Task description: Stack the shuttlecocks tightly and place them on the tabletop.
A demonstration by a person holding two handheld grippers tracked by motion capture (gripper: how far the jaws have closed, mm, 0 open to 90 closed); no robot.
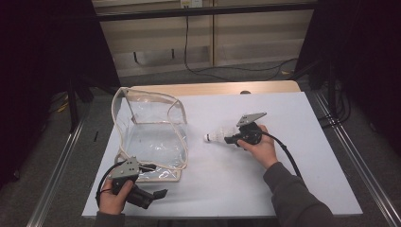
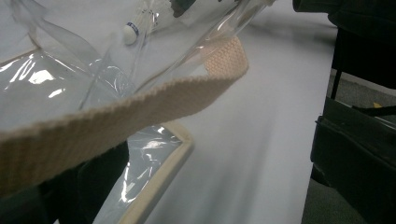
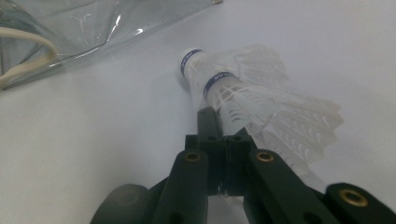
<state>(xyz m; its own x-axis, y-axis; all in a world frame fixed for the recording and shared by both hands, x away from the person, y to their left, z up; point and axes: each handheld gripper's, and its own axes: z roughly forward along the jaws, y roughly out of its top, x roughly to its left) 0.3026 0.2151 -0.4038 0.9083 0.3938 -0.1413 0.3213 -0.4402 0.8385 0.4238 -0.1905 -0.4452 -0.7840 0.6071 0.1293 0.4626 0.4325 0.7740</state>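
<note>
Right claw [image 3: 219,122] clamped on shuttlecock [image 3: 243,91] feathers, cork pointing toward clear bag [image 1: 151,137], shuttlecock just above white table [image 1: 265,179], right of bag. Left claw [image 1: 158,194] at bag's near corner; webbing strap [image 2: 116,121] crosses its view; jaw state undeterminable.

Setting was a lab-type recording bay: pale table [image 1: 265,189] on a wooden top, dark curtains [image 1: 42,71] hung on both sides, metal floor rails [image 1: 56,170], and a cable [image 1: 187,42] trailing down the panelled back wall [image 1: 255,38].
</note>
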